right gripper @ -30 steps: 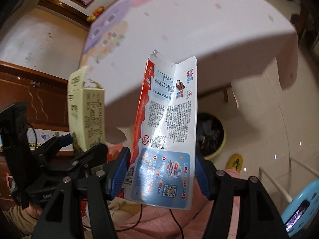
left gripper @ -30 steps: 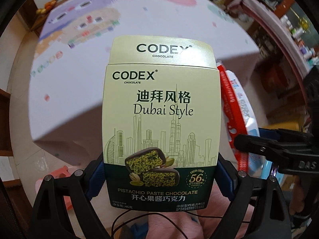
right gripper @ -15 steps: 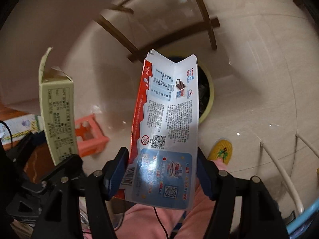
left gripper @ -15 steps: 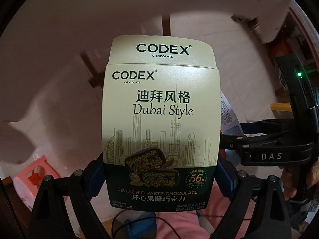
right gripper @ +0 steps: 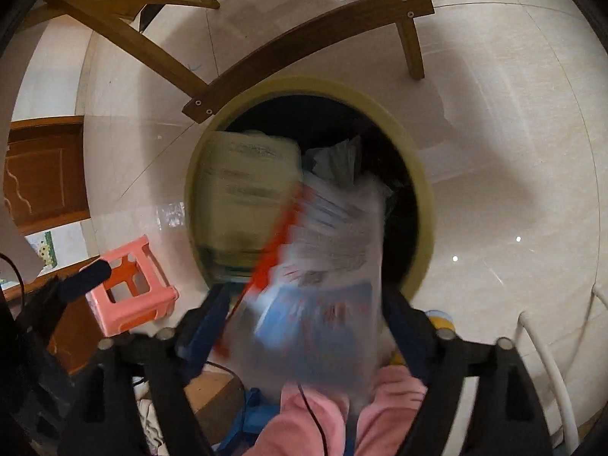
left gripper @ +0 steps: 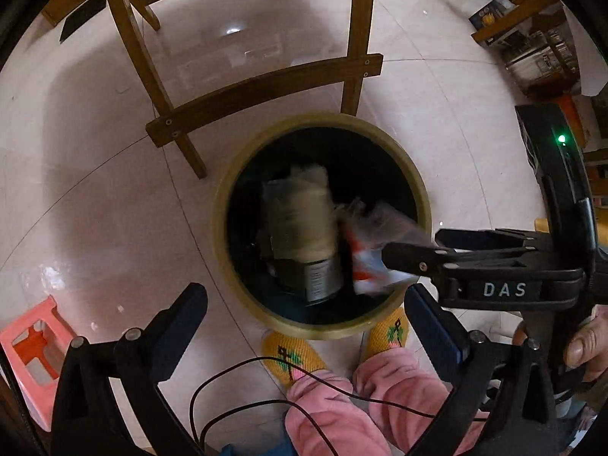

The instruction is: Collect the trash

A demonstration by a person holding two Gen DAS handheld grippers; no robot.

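A round bin with a yellow-green rim [left gripper: 402,152] and a black liner stands on the floor below both grippers. My left gripper [left gripper: 304,304] is open and empty above it. The pale green chocolate box [left gripper: 300,220] is blurred and falling inside the bin; it also shows in the right wrist view [right gripper: 247,197]. My right gripper [right gripper: 304,307] has spread jaws. The red, white and blue wrapper [right gripper: 323,266] is blurred between them, dropping toward the bin [right gripper: 421,190]. The wrapper also shows in the left wrist view [left gripper: 372,266].
A wooden chair frame [left gripper: 266,87] stands just behind the bin. A pink plastic stool [left gripper: 30,353] is at the left on the tiled floor. The person's yellow slippers [left gripper: 292,357] and pink trousers are at the bin's near side. A white rail [right gripper: 551,361] is at the right.
Both grippers swung down over the bin and opened. The chocolate box left my left gripper and dropped into the bin. The wrapper is slipping out of my right gripper.
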